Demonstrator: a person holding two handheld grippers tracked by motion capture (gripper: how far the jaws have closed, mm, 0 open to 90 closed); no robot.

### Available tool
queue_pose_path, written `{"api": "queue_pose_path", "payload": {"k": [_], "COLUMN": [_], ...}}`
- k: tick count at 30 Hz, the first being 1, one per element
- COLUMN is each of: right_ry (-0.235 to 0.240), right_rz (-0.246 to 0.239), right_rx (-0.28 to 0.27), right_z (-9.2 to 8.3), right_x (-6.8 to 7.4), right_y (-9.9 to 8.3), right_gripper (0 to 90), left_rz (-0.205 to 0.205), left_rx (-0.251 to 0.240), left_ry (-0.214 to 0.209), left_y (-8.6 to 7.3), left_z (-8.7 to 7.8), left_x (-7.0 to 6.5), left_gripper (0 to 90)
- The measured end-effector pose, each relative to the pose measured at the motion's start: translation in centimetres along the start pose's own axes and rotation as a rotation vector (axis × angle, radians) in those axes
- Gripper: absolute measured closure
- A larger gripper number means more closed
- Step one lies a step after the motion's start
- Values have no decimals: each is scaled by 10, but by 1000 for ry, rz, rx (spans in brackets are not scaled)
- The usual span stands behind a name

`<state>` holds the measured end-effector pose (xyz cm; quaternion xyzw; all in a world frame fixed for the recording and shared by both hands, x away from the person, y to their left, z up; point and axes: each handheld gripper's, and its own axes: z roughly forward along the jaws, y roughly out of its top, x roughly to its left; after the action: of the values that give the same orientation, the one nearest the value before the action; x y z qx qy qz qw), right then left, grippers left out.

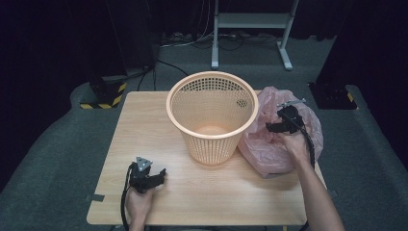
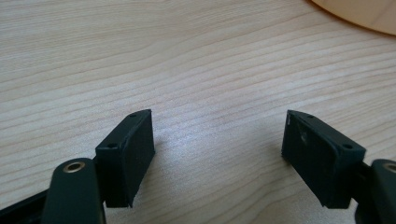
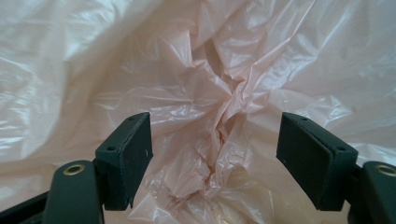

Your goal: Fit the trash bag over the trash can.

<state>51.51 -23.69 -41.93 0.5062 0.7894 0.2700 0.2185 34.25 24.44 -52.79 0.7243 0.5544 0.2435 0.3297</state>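
Plastic is filling my forward look along the right gripper: one crumpled, translucent pink plastic bag, its folds gathering into a crease that is running down between my two black jaws. Those jaws are standing wide apart, released, with nothing pinched between them, though the film is lying just beyond and below them. From the high view I am seeing that same right gripper pressing into the top of the pink bag, which is sitting in a loose heap on the right part of the light wooden table, touching the side of the basket. I am counting one basket: a single orange plastic mesh wastebasket, standing upright near the table's middle, open mouth up, and I am seeing nothing lying inside it. My left gripper is resting low near the table's front left, well apart from both the basket and the bag, held in a hand coming in from the bottom edge. Along the left gripper view, its two jaws are also spread open and empty, hovering close over bare wood grain, with a curved sliver of the orange basket showing at the top right corner.
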Motion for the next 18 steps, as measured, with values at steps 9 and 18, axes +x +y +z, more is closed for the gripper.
{"api": "queue_pose_path", "payload": {"k": [9, 18], "right_ry": [-7, 2], "right_rz": [3, 20], "right_rx": [56, 92], "right_z": [18, 31], "right_x": [3, 5], "right_y": [-1, -4], "right_gripper": [261, 264], "left_rz": [-1, 2], "left_rx": [0, 3], "left_ry": [0, 1], "left_y": [0, 0], "left_z": [0, 0], "left_x": [0, 0], "left_gripper": [253, 253]}}
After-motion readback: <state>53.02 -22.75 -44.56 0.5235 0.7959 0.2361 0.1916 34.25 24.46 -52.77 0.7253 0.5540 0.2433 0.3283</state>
